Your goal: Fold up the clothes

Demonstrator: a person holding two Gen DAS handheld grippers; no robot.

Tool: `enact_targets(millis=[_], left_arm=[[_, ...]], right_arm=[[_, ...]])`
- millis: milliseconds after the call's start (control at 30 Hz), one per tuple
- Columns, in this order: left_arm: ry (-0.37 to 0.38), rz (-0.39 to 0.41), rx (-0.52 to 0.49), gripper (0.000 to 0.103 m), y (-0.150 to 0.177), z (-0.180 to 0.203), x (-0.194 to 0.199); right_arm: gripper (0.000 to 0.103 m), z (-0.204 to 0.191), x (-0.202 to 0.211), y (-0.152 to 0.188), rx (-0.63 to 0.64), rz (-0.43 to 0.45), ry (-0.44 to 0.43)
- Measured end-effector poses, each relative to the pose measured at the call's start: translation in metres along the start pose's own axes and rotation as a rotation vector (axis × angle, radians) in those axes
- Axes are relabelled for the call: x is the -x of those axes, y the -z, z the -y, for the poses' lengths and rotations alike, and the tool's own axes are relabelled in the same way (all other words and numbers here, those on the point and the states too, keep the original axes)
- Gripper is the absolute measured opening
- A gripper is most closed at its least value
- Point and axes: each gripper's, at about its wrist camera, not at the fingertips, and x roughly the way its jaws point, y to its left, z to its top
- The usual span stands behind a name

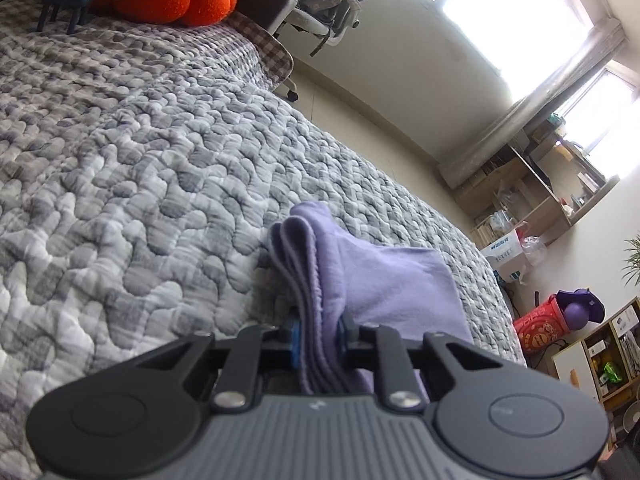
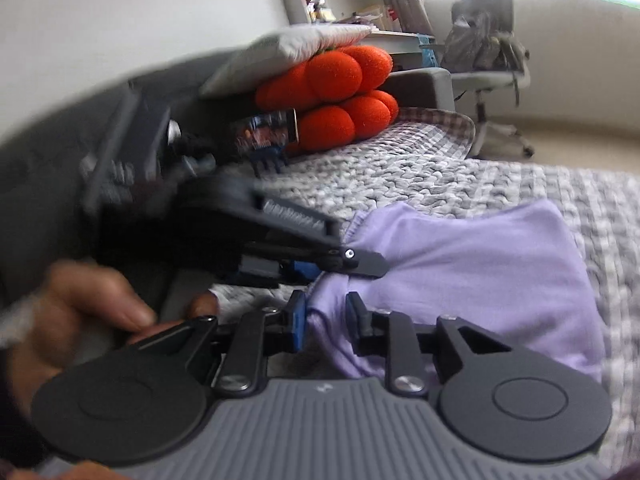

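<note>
My left gripper (image 1: 318,334) is pinched tight on a bunched, layered edge of the soft lilac fleece garment (image 1: 384,280); the blue pads (image 1: 295,344) press the folds from both sides, and several stacked hems run up between them; the cloth rises a little off the bed at my fingertips and drapes away to the right, its far end resting on the grey-and-white puckered quilt (image 1: 140,168).

My right gripper (image 2: 325,316) stands slightly parted around another gathered bit of the same lilac fleece garment (image 2: 480,264); its left blue pad (image 2: 298,320) sits against the cloth, while the right pad looks a touch clear of it, so I cannot tell whether this side truly grips; the picture here is blurred. Just above and to the left, my left gripper (image 2: 360,262) shows from the side, its black tip closed on the cloth's edge; the two tools are near each other at the same end of the garment. A hand (image 2: 80,312) curls at the lower left beside my right tool.

Beyond, the garment spreads to the right over the quilt (image 2: 400,168); at the head of the bed lie bright orange bumpy plush cushions (image 2: 332,92) under a white pillow (image 2: 288,48); a grey office chair (image 2: 488,64) stands on the floor past the bed.
</note>
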Motion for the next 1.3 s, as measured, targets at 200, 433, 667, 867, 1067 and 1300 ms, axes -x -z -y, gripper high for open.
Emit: enact_targets(millis=[200,433,667,867,1067,1300], left_arm=[[-0.004,0.005,0.001,0.018,0.000,-0.004,0.003],[0.003,0.008,0.015,0.018,0.000,-0.009,0.004],[-0.016,0.023,-0.013,0.019,0.002,-0.005,0.004],[-0.049,0.057,-0.088,0.021,0.009,0.002,0.004],[-0.073,0.095,-0.149,0.021,0.015,0.006,0.005],[-0.120,0.162,-0.249,0.022,0.028,0.018,0.007]], right_arm=[[0.027,0.046,0.017,-0.019,-0.095,0.041,0.127],[0.021,0.088,0.017,-0.009,-0.209,-0.016,0.188],[0.028,0.098,0.032,-0.005,-0.214,-0.011,0.248],[0.031,0.112,0.035,-0.002,-0.265,-0.004,0.235],[0.033,0.118,0.027,-0.007,-0.290,-0.011,0.197],[0.033,0.120,0.020,-0.004,-0.274,0.015,0.175]])
